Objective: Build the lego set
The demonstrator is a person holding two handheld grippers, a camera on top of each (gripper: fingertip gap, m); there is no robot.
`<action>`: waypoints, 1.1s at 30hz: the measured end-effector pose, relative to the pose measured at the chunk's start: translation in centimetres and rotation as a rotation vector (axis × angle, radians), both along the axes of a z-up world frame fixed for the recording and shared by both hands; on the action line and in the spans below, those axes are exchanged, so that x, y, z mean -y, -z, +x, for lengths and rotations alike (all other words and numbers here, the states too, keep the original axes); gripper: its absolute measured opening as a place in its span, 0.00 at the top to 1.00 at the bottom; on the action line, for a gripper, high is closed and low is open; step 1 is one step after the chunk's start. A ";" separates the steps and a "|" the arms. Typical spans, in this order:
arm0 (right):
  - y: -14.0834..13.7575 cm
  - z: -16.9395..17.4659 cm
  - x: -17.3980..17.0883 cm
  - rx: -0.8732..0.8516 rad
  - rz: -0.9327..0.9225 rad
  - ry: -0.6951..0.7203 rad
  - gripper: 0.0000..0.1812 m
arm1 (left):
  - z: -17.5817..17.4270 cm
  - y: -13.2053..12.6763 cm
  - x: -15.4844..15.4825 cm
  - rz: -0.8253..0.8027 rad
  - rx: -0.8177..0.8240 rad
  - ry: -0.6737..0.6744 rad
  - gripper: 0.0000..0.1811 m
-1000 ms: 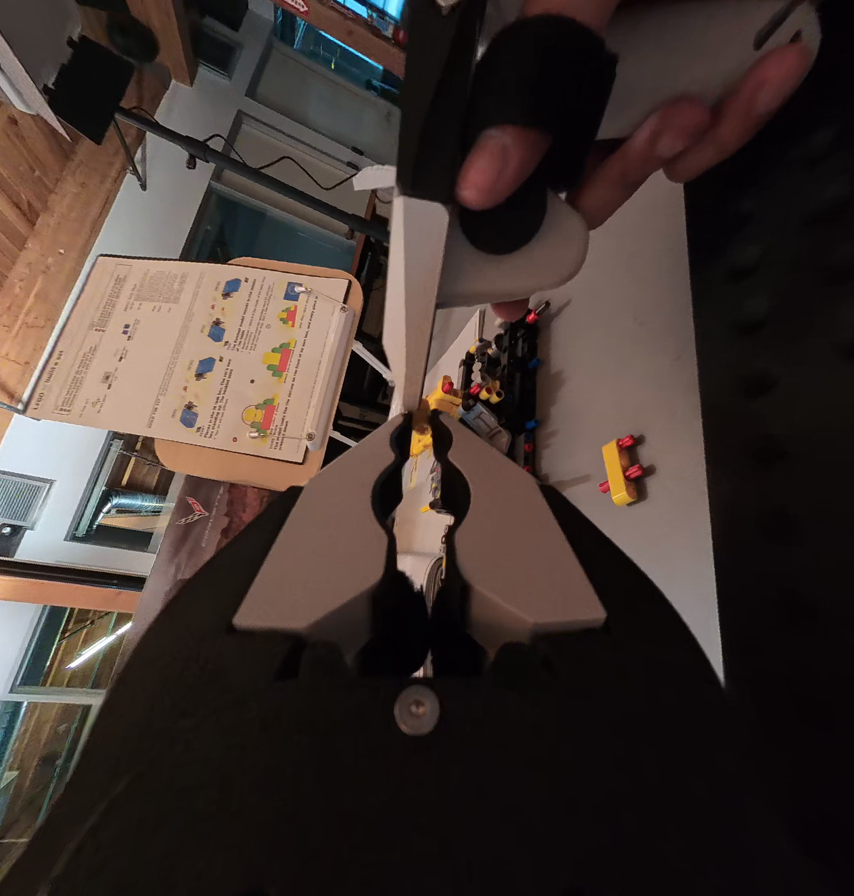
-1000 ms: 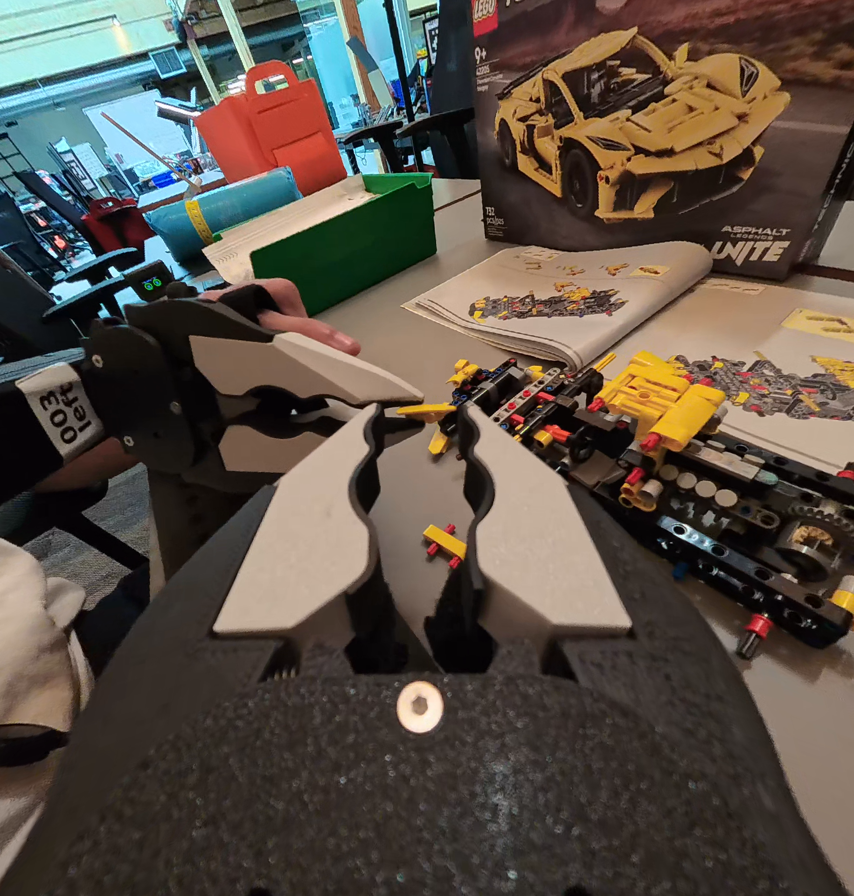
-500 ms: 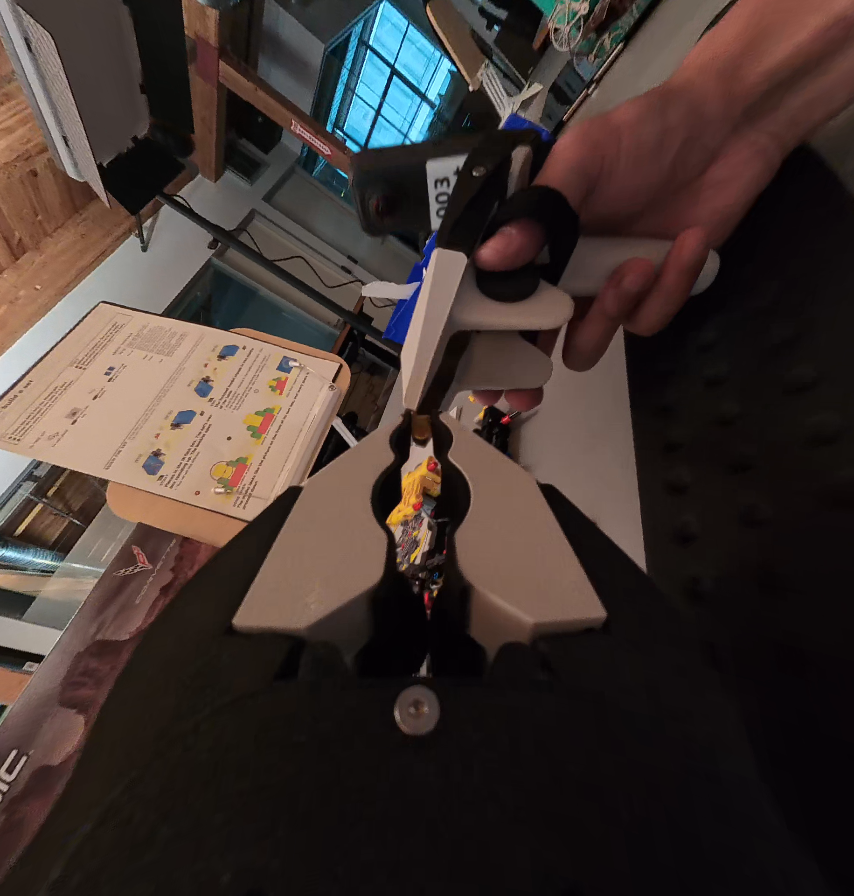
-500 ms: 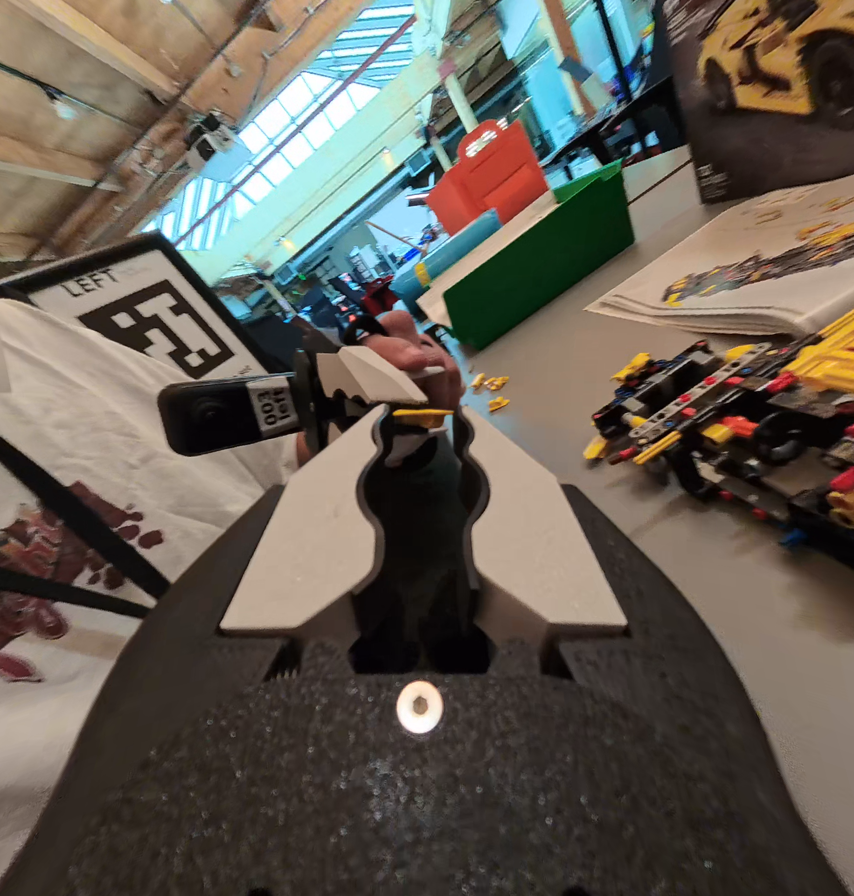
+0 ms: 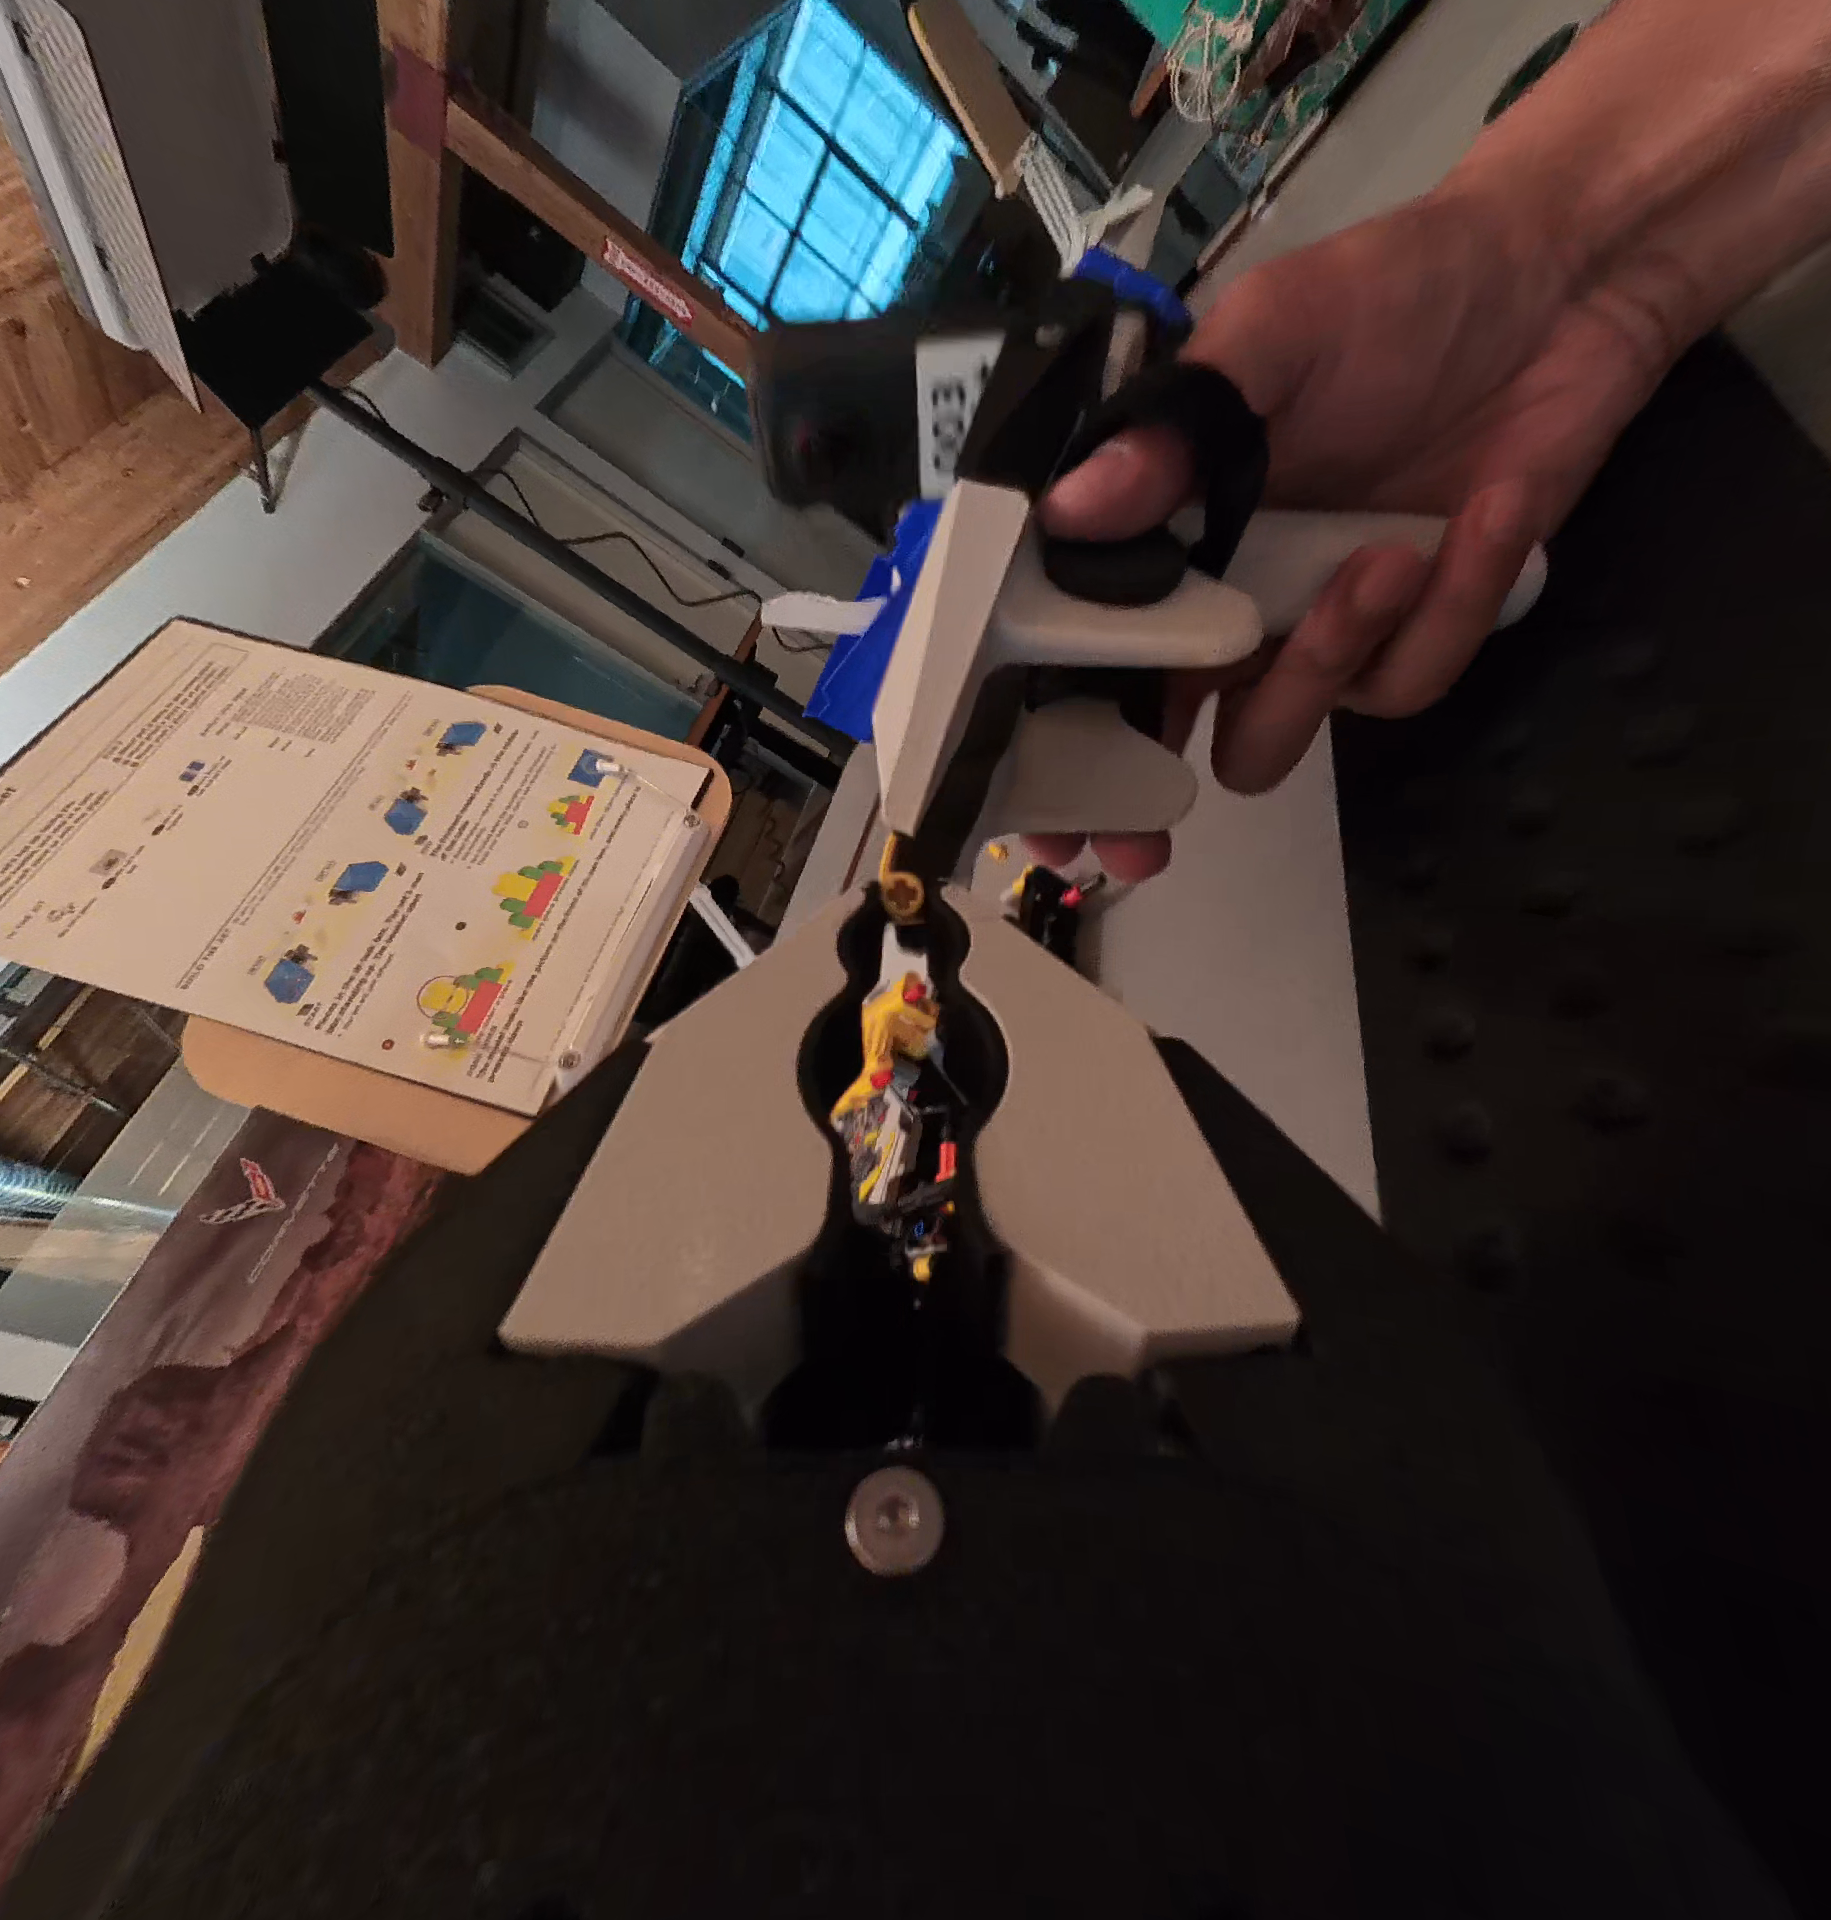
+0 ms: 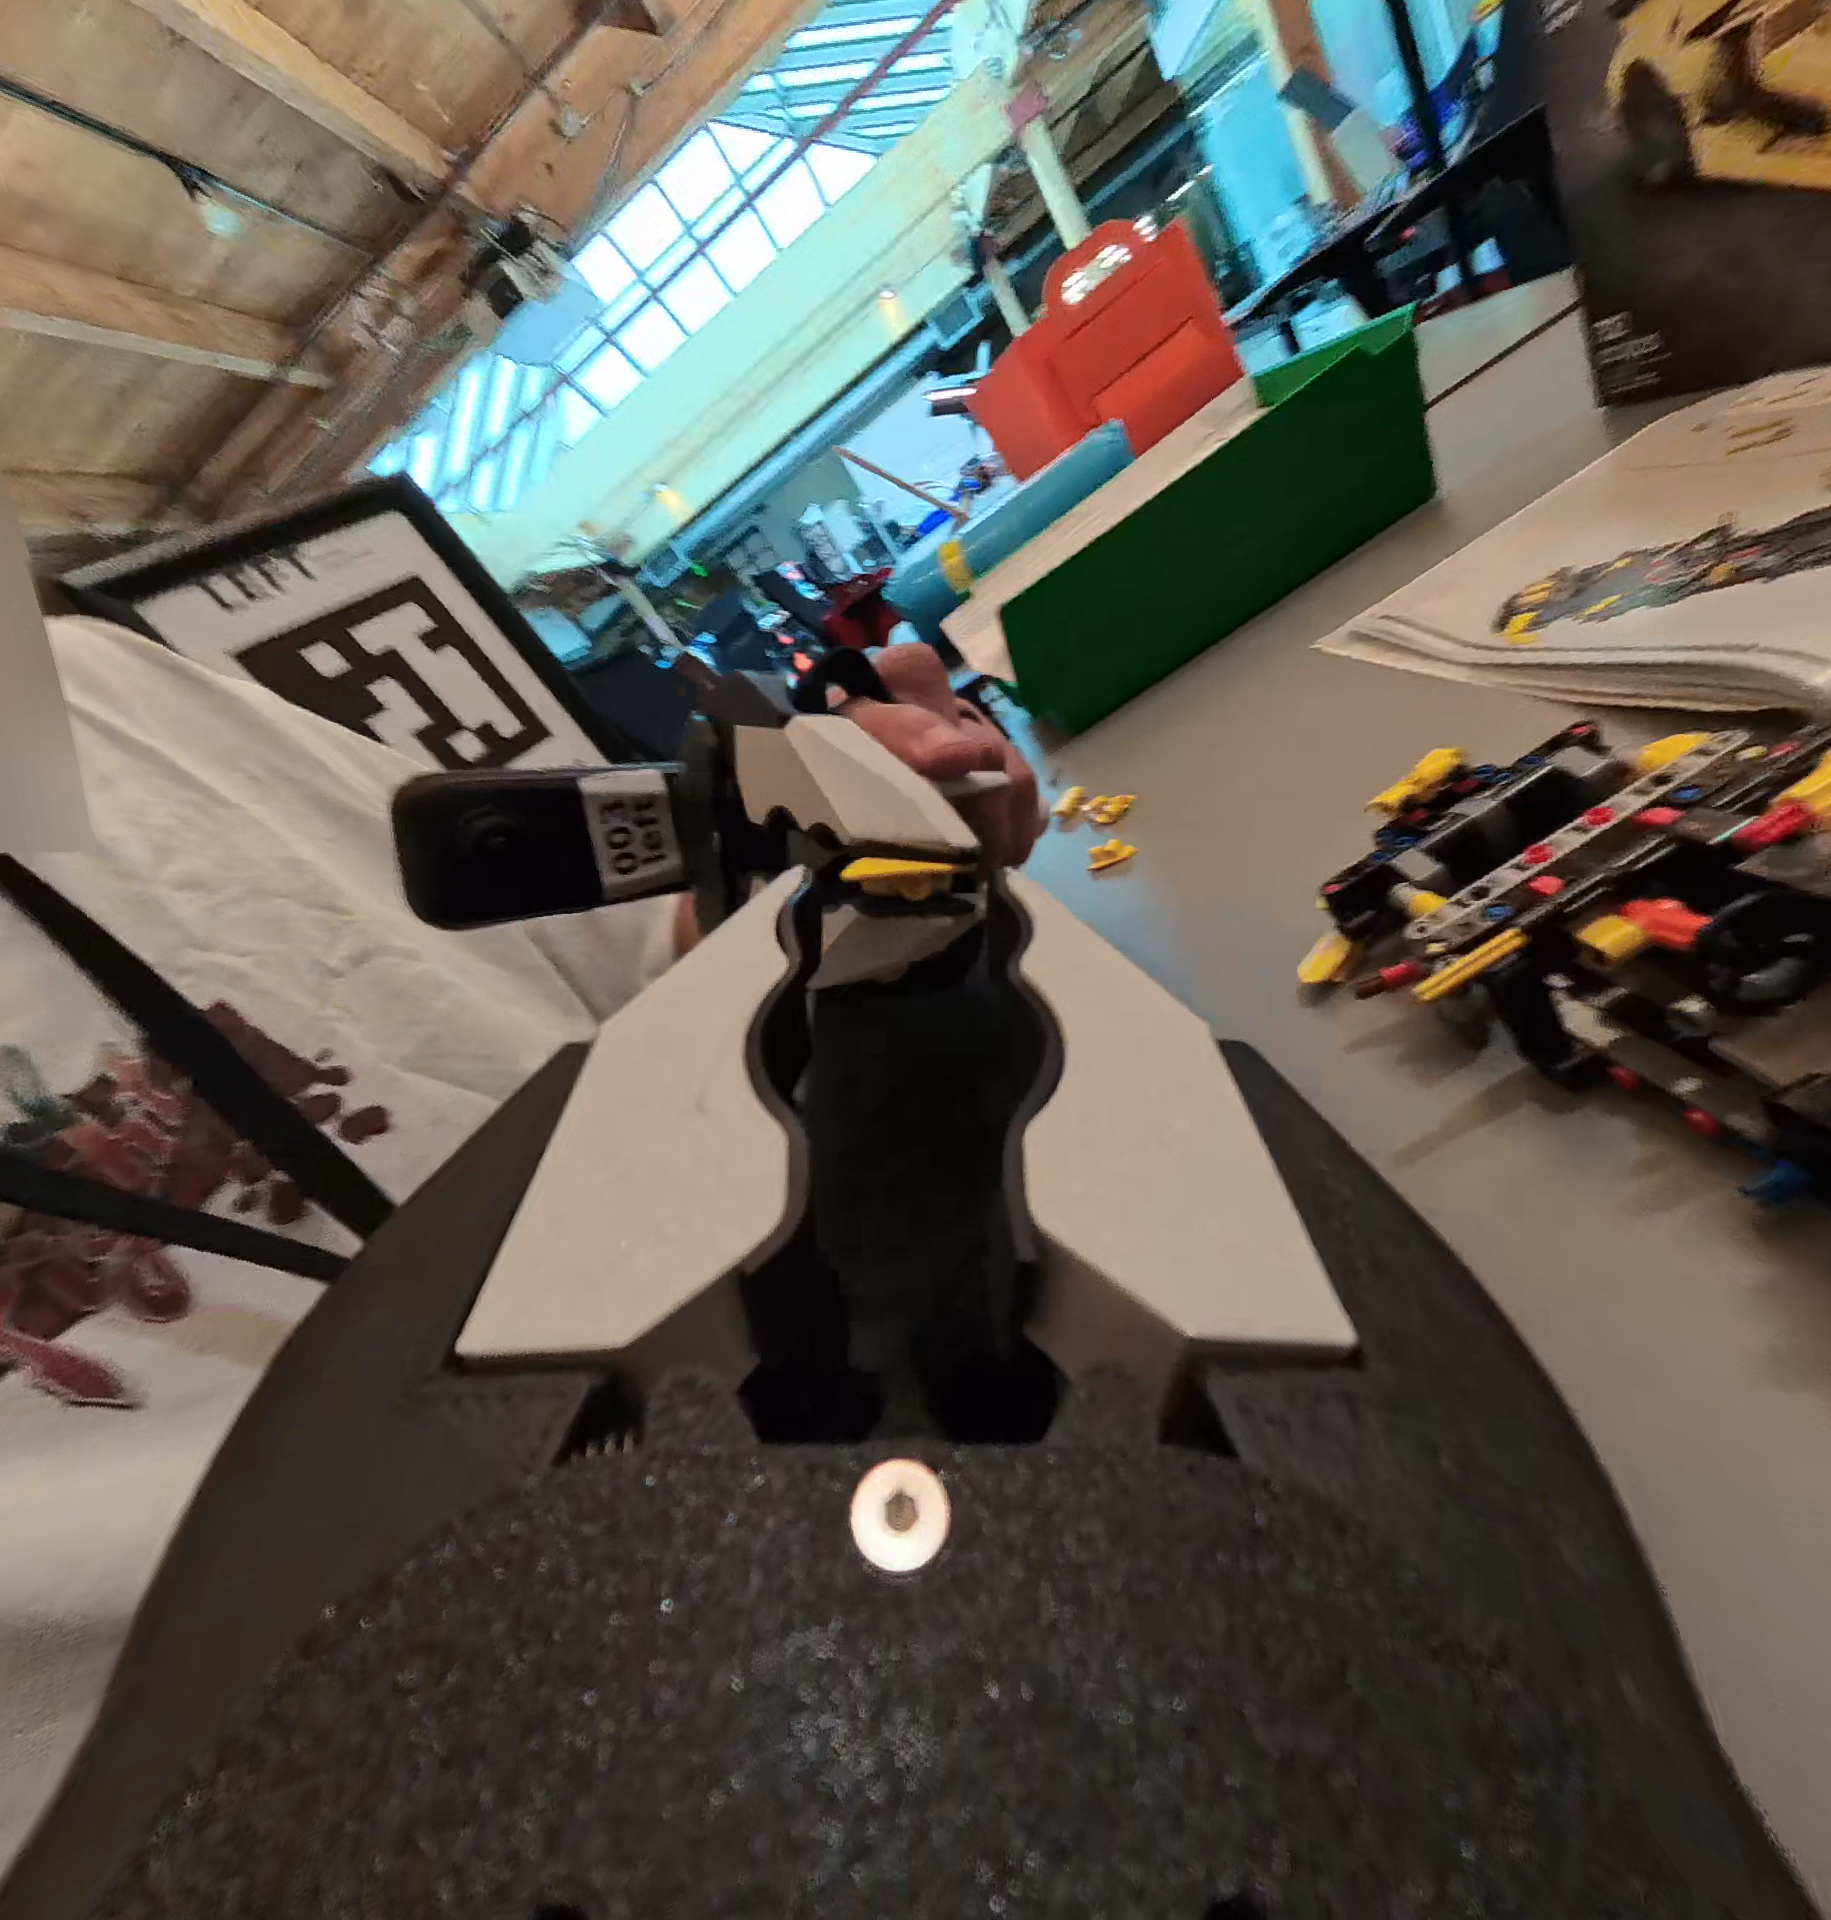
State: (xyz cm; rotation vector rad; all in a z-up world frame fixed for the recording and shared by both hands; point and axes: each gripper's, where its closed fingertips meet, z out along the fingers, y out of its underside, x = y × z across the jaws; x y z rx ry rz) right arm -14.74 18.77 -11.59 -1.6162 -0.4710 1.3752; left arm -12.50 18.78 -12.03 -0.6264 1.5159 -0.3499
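The left gripper (image 5: 903, 906) is pinched tight on a small yellow lego piece (image 6: 903, 875), held up off the table (image 6: 1254, 831). The right gripper (image 6: 895, 894) meets it tip to tip, its jaws narrowly parted around the same piece. The partly built car chassis (image 6: 1617, 914) lies on the table to the right, near the open instruction booklet (image 6: 1638, 613).

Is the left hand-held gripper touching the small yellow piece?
Touching. The right wrist view shows the small yellow piece clamped between the two fingers of the left hand-held gripper.
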 end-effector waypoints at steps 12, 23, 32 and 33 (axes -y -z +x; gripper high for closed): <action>1.7 0.4 -1.2 0.299 0.154 0.176 0.88 | 0.3 1.5 -0.7 0.054 -0.072 -0.065 0.96; 3.6 4.4 -1.5 0.573 0.170 0.446 0.88 | -2.6 8.7 -1.9 -0.805 -0.489 -0.010 0.87; 3.0 4.7 -1.3 0.533 0.190 0.456 0.88 | -1.9 11.9 -2.8 -0.887 -0.645 -0.039 0.87; 2.9 4.8 -1.4 0.520 0.186 0.458 0.88 | -1.8 12.0 -2.8 -0.886 -0.643 -0.038 0.87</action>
